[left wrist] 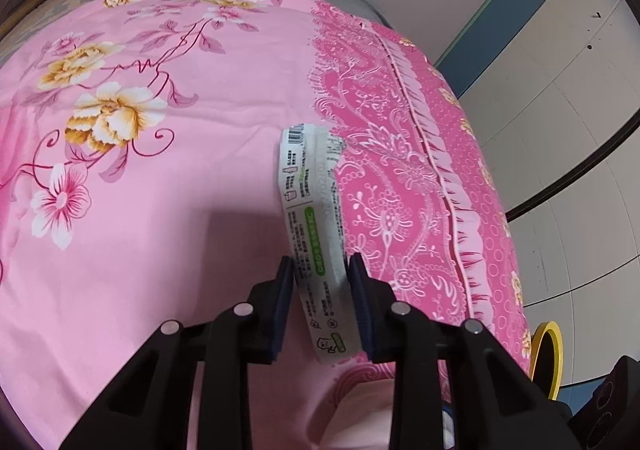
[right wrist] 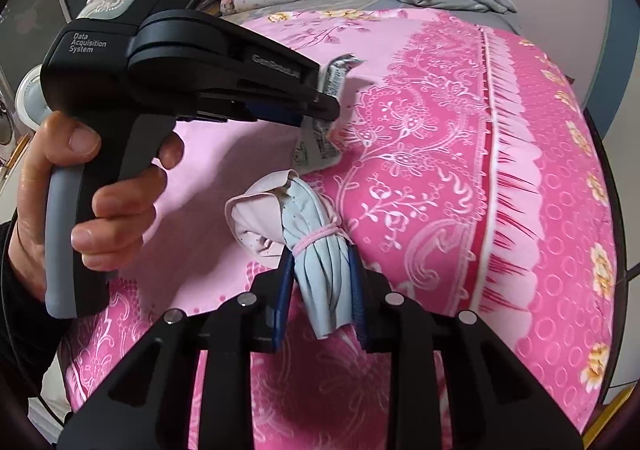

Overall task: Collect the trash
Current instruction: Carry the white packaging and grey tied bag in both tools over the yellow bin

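left gripper [left wrist: 320,282] clamps a white wrapper [left wrist: 312,202]; right gripper [right wrist: 320,270] pinches a bundled face mask [right wrist: 316,250] over pink bedspread [left wrist: 160,210]. risk: thin wrapper could slip w/ any tilt.

A glossy printed plastic wrapper [left wrist: 316,218] and a matt cloth bundle [right wrist: 316,250] lie on smooth cotton-like bedspread [left wrist: 160,210].

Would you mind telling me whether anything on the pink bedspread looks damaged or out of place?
Yes: two scraps. A torn, flattened white wrapper is pinched in the left tool, and a crumpled face mask, bundled with its pink loop, sits in the right tool.
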